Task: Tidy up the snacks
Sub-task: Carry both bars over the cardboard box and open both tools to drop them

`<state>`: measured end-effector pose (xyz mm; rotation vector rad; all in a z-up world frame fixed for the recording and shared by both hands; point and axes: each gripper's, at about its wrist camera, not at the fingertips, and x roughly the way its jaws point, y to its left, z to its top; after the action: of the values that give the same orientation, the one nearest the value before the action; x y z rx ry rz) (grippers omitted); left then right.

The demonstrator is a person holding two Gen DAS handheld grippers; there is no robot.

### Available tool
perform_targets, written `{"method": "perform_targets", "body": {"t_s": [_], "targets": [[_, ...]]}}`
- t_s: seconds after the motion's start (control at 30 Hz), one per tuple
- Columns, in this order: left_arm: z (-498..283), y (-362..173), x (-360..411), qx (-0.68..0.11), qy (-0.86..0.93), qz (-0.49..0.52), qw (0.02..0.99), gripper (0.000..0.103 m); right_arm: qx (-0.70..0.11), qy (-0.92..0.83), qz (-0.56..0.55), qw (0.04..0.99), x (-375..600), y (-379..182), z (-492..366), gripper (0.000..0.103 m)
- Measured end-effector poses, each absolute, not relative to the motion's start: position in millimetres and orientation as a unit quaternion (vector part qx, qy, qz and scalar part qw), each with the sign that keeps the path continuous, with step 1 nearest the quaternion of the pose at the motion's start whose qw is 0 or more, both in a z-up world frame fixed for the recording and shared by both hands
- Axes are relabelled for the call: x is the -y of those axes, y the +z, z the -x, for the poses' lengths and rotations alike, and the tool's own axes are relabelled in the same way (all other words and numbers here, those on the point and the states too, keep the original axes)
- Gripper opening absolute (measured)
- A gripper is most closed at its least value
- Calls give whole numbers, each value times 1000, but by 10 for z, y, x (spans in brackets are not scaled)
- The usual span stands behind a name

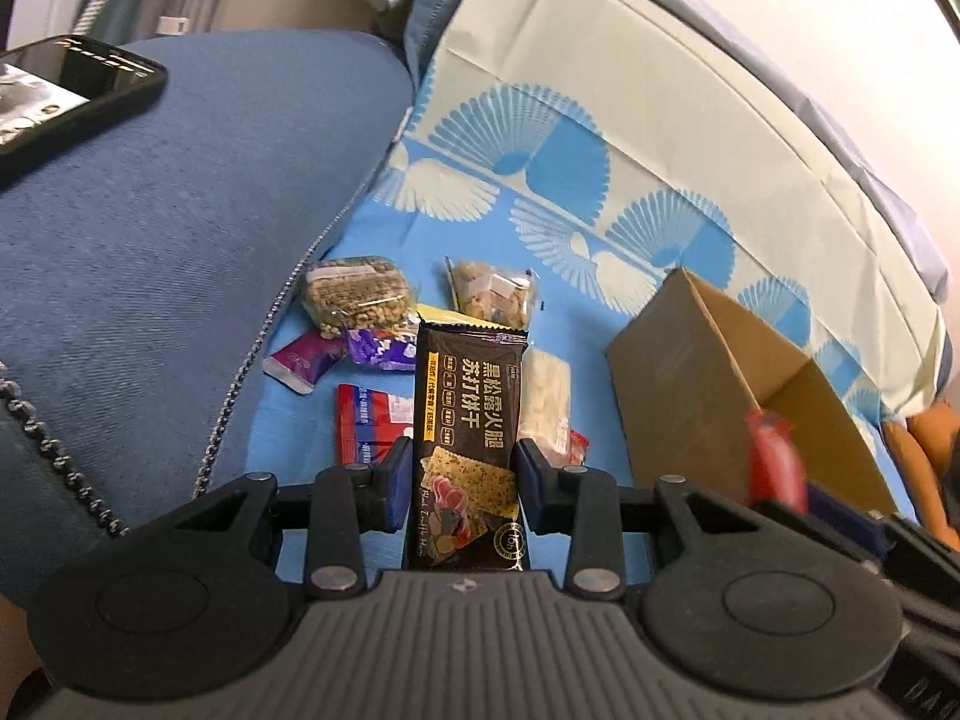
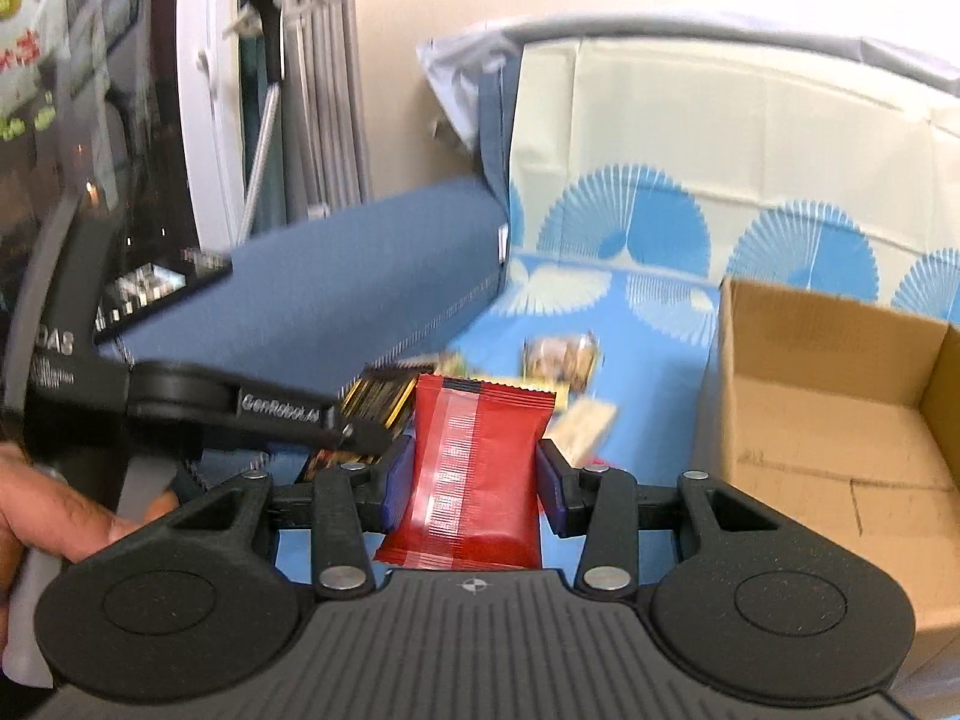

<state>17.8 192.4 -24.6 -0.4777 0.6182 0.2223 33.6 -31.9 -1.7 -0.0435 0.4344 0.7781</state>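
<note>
A: Looking through the left wrist view, the left gripper (image 1: 461, 483) has its blue pads closed partway on a black cracker packet (image 1: 468, 444), held upright above the loose snacks (image 1: 360, 324) scattered on the blue fan-print sheet (image 1: 540, 192). The cardboard box (image 1: 720, 384) stands open to the right, well apart from the pile.

B: So the step looks like carrying a picked packet to the box?

A: Likely. The next move calls for swinging right over the box's rim before letting go. A blue cushion (image 1: 180, 228) with a phone (image 1: 66, 96) on it lies to the left.

B: And the right wrist view?

A: The right gripper (image 2: 474, 474) pinches a red snack packet (image 2: 474, 468) at a similar part-closed width. The box (image 2: 840, 396) sits just right, its inside bare where visible. The left gripper (image 2: 360, 432) and a hand (image 2: 54, 516) show at left. Grey curtains (image 2: 324, 90) hang behind.
</note>
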Motion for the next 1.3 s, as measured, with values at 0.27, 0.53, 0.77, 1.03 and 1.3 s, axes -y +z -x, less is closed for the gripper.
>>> {"method": "perform_targets", "body": {"t_s": [0.27, 0.53, 0.77, 1.03, 1.3], "targets": [[-350, 6, -1763, -304, 111, 226, 919, 39, -181, 363, -28, 914, 644, 176, -550, 44], [-958, 395, -1245, -277, 74, 225, 931, 39, -183, 292, -84, 935, 1042, 211, -984, 44], [-1563, 557, -509, -264, 12, 212, 941, 39, -220, 153, -117, 956, 1543, 96, -1393, 44], [-1882, 567, 213, -273, -58, 170, 945, 42, -260, 59, -148, 952, 1989, -124, -1627, 45], [-1501, 614, -61, -241, -40, 169, 955, 53, -263, 44, -140, 954, 1996, -69, -1623, 59]]}}
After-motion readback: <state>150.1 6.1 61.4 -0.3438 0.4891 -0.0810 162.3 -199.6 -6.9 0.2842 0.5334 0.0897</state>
